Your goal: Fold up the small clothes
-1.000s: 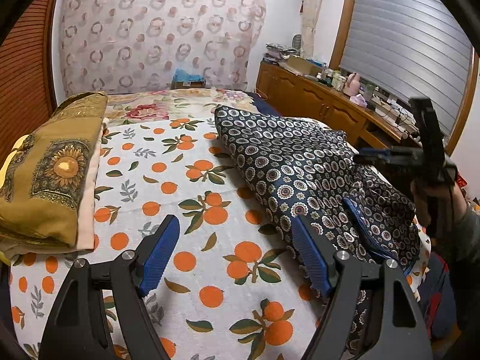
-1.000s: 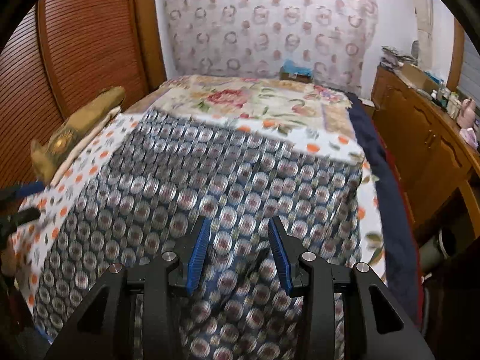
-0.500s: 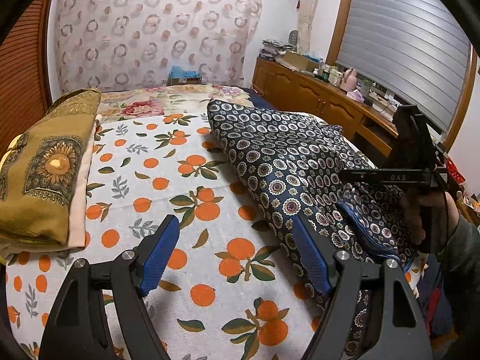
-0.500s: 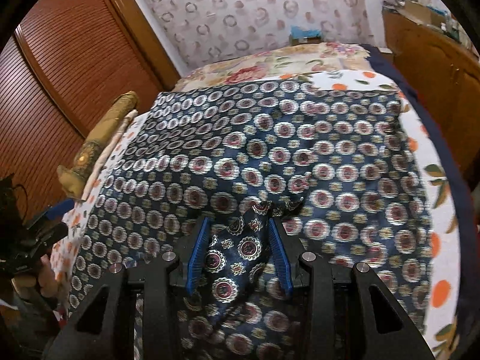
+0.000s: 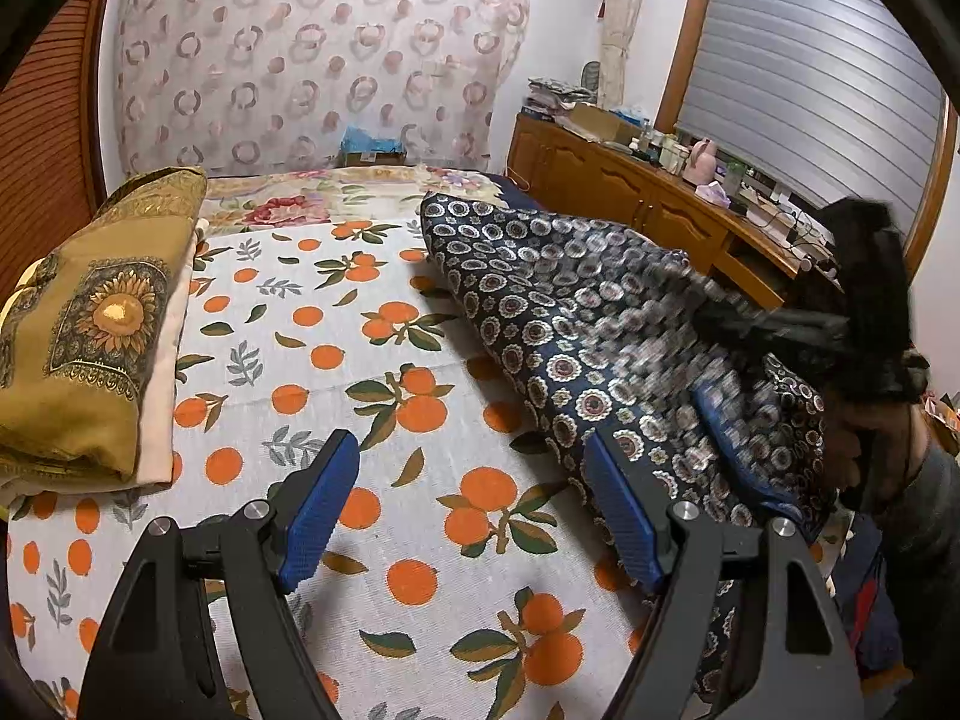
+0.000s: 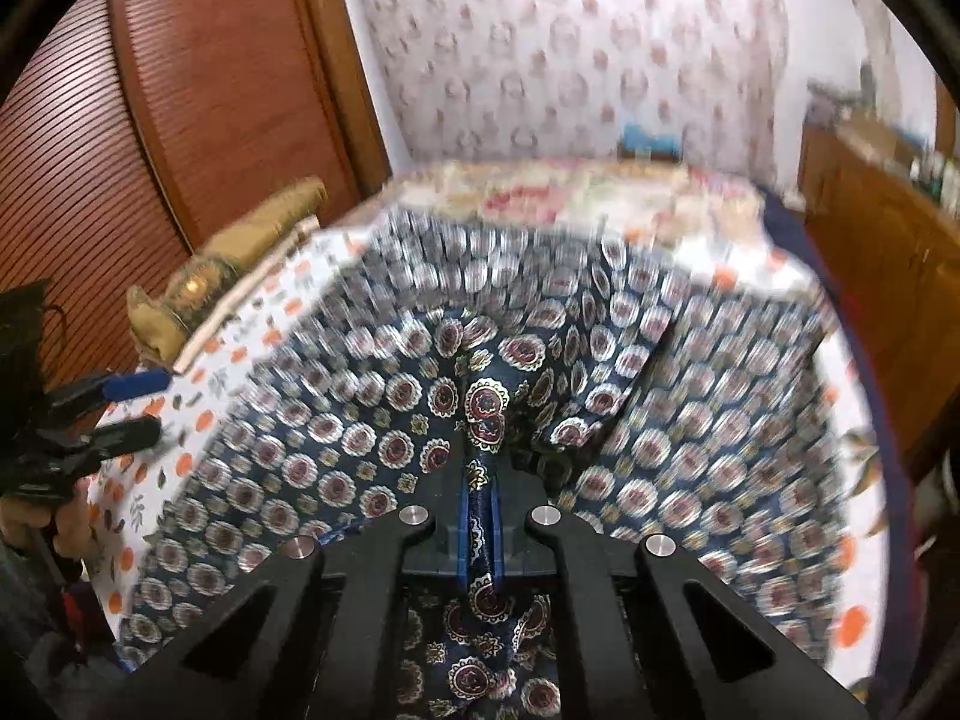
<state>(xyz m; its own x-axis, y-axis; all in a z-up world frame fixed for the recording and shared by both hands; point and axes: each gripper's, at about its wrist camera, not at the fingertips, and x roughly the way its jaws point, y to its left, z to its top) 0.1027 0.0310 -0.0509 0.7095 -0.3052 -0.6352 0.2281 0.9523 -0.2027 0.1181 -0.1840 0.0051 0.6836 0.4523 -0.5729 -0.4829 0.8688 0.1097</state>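
- On the orange-print bed sheet (image 5: 384,396): navy medallion-print garment (image 5: 540,312) spread out, no finished fold visible.
- Right gripper (image 6: 479,531): jaws clamped on its near edge, fabric lifted.
- Left gripper (image 5: 471,510): jaws wide apart, empty, beside the garment.
- Most folding left.

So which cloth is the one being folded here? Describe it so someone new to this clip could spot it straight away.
Start from the bed sheet, white with oranges printed on it. On its right half lies the navy garment, dark blue with small round medallions, pinched by the right gripper. The other cloth, the folded mustard stack with a sunflower, sits at the left edge, away from both grippers.
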